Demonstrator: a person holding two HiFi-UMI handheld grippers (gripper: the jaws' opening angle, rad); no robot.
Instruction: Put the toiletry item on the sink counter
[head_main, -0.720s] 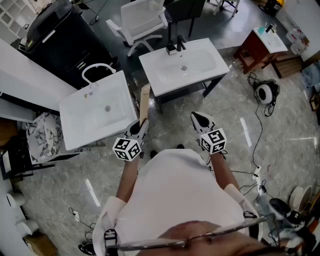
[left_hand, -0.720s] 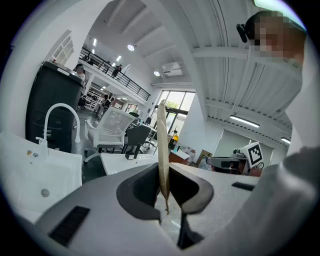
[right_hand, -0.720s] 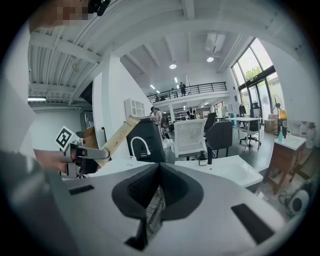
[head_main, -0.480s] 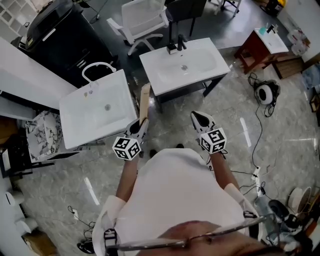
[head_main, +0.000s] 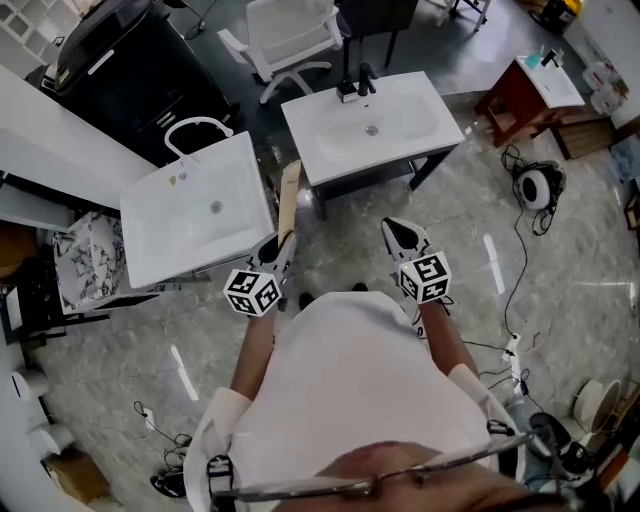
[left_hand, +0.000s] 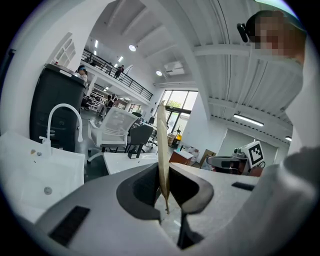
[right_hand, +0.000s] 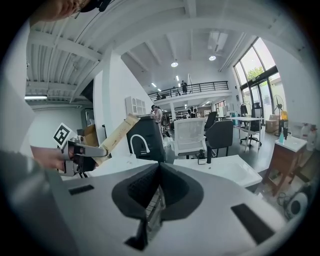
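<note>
The flat tan toiletry pack (head_main: 289, 205) is clamped edge-on between the jaws of my left gripper (head_main: 278, 248) and sticks out forward past them. Any print on it is too small to read. It hangs over the gap between the near sink counter (head_main: 150, 255) and the far sink counter (head_main: 320, 160), just beside the near one's right edge. My right gripper (head_main: 398, 237) has its jaws together on nothing, over open tiled floor (head_main: 350, 262). My left gripper's cube (head_main: 251, 292) shows black square markers.
</note>
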